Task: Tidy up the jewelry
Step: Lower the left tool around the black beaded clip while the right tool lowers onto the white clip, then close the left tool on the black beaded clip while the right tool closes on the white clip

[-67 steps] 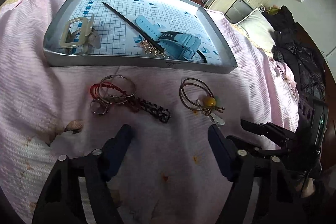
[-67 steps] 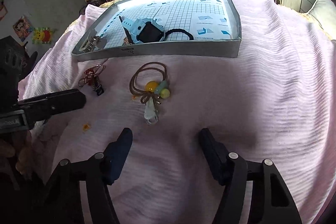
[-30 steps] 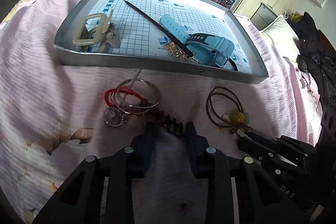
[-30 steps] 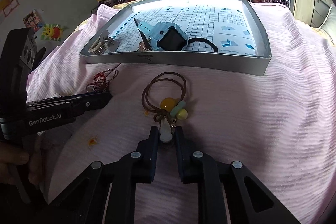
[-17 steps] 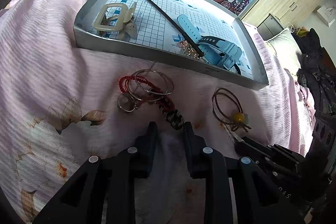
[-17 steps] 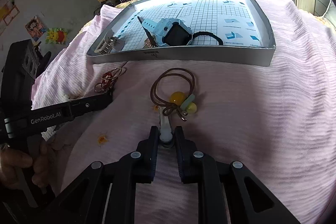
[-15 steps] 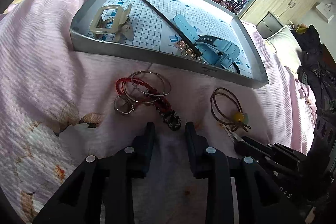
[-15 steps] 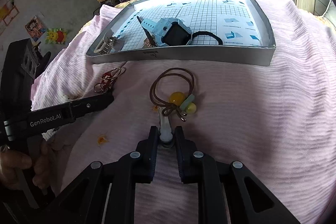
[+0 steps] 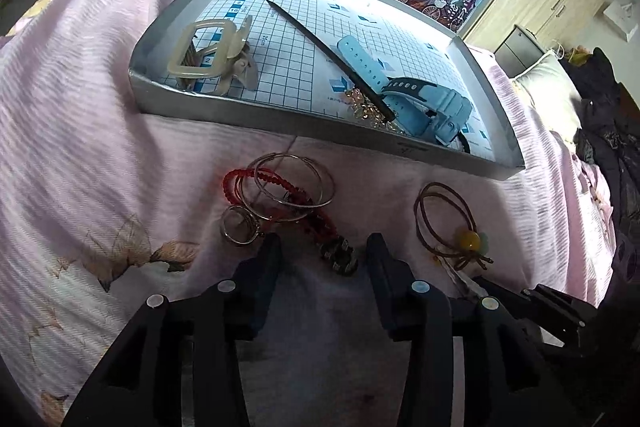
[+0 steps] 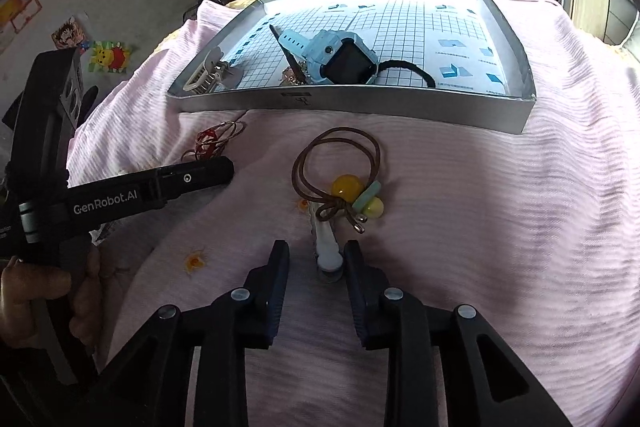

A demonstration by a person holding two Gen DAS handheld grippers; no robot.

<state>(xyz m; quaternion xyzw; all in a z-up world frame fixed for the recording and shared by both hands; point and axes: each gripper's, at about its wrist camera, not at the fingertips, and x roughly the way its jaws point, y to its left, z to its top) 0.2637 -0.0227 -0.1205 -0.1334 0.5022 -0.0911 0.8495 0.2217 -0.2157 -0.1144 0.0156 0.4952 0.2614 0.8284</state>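
A tangle of silver bangles (image 9: 294,183), a red cord bracelet (image 9: 240,177), a ring (image 9: 239,229) and a dark beaded bracelet (image 9: 338,259) lies on the pink bedspread. My left gripper (image 9: 323,255) stands open, with the beaded end between its fingertips. To the right lies a brown hair tie (image 9: 444,217) (image 10: 338,159) with a yellow bead (image 10: 346,187). Its white clip (image 10: 326,247) sits between the fingers of my right gripper (image 10: 316,259), which is open and apart from it. The left gripper's finger (image 10: 160,183) shows in the right wrist view.
A grey tray (image 9: 320,107) (image 10: 360,103) lined with grid paper lies beyond, holding a cream hair claw (image 9: 208,55), a black stick (image 9: 328,55), a blue watch (image 10: 340,57), gold trinkets (image 9: 364,109) and a black hair tie (image 10: 408,67). A hand (image 10: 36,291) holds the left gripper.
Both grippers have opened: the left jaws spread apart around the beaded bracelet's end, and the right jaws have let go of the white clip.
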